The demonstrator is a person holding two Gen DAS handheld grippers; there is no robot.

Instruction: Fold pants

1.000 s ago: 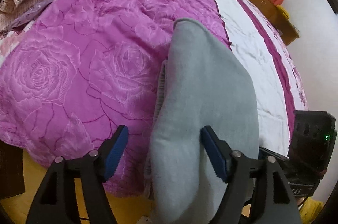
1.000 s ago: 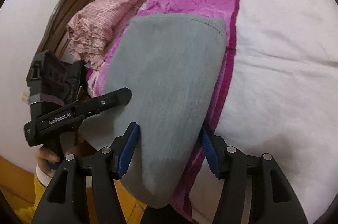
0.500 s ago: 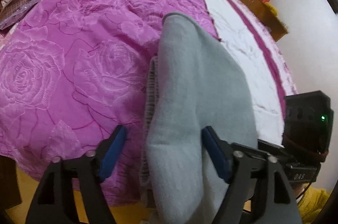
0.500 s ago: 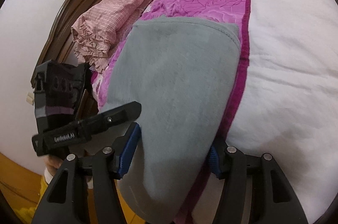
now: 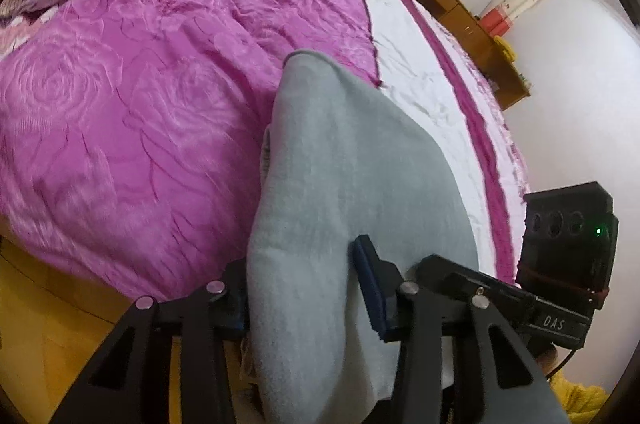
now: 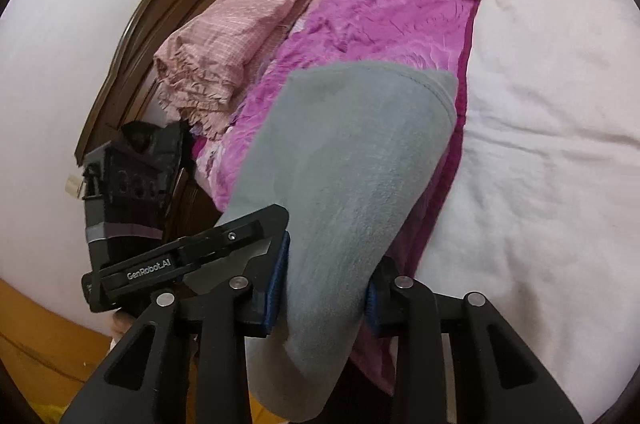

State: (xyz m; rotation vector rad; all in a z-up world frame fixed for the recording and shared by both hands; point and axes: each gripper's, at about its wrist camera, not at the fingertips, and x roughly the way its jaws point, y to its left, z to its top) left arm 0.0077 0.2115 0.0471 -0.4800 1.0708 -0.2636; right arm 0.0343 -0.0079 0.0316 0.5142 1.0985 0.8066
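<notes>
Now both grippers are closing on the near end of the grey pants (image 5: 352, 160) — the left gripper (image 5: 304, 288) and the right gripper (image 6: 324, 288) each pinch fleece between blue pads. The far end rests on the magenta bedspread (image 5: 140, 112). Next, likely, a level lift carrying this end forward.

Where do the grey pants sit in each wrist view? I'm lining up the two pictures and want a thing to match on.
Left wrist view: the grey pants run from lower centre up to mid-picture, between the closing fingers of the left gripper.
Right wrist view: the grey pants fill the centre, their near end between the closing right gripper.
Shared landmark: the magenta rose-pattern blanket beneath them.
</notes>
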